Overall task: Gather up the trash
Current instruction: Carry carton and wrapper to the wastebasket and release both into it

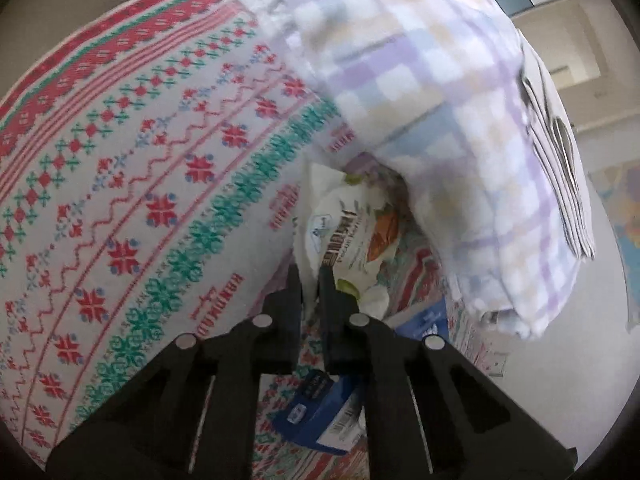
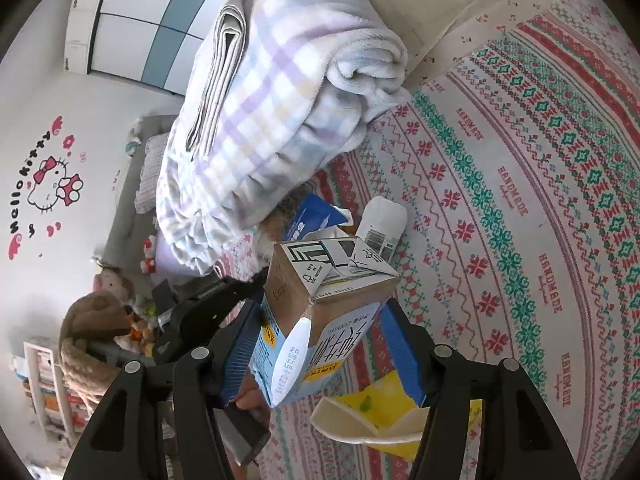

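A: Wrapper first: where does it lie from the left claw (image 1: pixel 310 280)?

B: At twelve o'clock, running straight on from the tips. The white snack wrapper (image 1: pixel 352 236) sits on the bed (image 1: pixel 120 168), tucked at the foot of the folded plaid blanket (image 1: pixel 420 100), its long axis pointing roughly to one o'clock. The jaws are pressed nearly together on its near edge, though blur leaves me unsure the pads truly bite.

A: And the right claw (image 2: pixel 320 316)?

B: Pinching the milk carton (image 2: pixel 320 300) across its sides, lifted above the sheet. So the left hand is nearer the wrapper.

A: What does each view add?

B: The left wrist view shows a blue packet (image 1: pixel 320 412) below its jaws. The right shows a yellow wrapper (image 2: pixel 380 408) at six o'clock, plus a white barcoded pouch (image 2: pixel 382 222) and a blue pack (image 2: pixel 312 216) beyond the carton.
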{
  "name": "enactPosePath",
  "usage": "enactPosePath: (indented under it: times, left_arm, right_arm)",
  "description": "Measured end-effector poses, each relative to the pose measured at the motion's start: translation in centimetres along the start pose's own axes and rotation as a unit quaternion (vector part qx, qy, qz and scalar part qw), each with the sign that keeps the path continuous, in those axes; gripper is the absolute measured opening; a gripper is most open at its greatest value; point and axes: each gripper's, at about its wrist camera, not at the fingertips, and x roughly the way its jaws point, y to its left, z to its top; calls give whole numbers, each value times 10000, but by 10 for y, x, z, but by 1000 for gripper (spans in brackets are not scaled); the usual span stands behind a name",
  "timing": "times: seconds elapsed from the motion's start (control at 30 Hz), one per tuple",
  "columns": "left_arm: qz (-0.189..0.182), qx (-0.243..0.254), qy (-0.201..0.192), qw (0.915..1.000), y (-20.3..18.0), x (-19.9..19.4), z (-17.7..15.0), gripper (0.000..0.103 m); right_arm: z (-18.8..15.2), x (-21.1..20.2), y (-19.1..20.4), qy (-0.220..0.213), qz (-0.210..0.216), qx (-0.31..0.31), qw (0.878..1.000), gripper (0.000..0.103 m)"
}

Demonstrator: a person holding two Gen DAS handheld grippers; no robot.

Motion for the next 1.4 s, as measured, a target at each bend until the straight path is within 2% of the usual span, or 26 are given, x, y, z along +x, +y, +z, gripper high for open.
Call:
enactPosePath:
  times: [0.07, 0.17, 0.27, 0.43, 0.5, 0.77, 0.97, 1.07, 1.23, 1.3, 1.4]
  left_arm:
    - [110, 104, -146, 9998, 4, -9, -1, 8]
    - [-32, 48, -320, 9995, 12, -28, 5, 7]
    - [26, 148, -424, 9990, 10, -48, 5, 7]
    - [171, 402, -391, 9983, -1, -76, -8, 7]
    - [114, 419, -343, 9985, -1, -92, -14, 7]
    - [273, 420, -293, 9983, 22, -151, -34, 7]
    - [369, 136, -818, 9959, 61, -198, -54, 7]
    - [534, -130, -1355, 9892, 100, -240, -62, 7]
    - [1032, -940, -2083, 9681, 187, -284, -75, 7]
    - [1120, -1342, -2219, 9593, 224, -293, -79, 7]
    - [1096, -1674, -2234, 9540, 259, -298, -83, 7]
  right_arm:
    - [0, -1, 1, -4, -13, -24, 10000, 63]
    - [0, -3, 5, -33, -5, -66, 10000, 63]
    - [1, -6, 9, -77, 32, -121, 9999, 63]
    - [-1, -12, 13, -168, 67, -260, 9995, 63]
    - [-3, -14, 14, -199, 63, -287, 9994, 63]
    - [-17, -13, 25, -269, 115, -588, 9978, 63]
    - [-34, -11, 40, -300, 125, -964, 9948, 63]
    - [-45, -7, 47, -299, 107, -1165, 9927, 63]
    - [-66, 12, 54, 83, 430, -1120, 9927, 63]
    - [-76, 20, 61, 170, 462, -1238, 9911, 63]
    - [-92, 35, 79, 288, 477, -1574, 9860, 63]
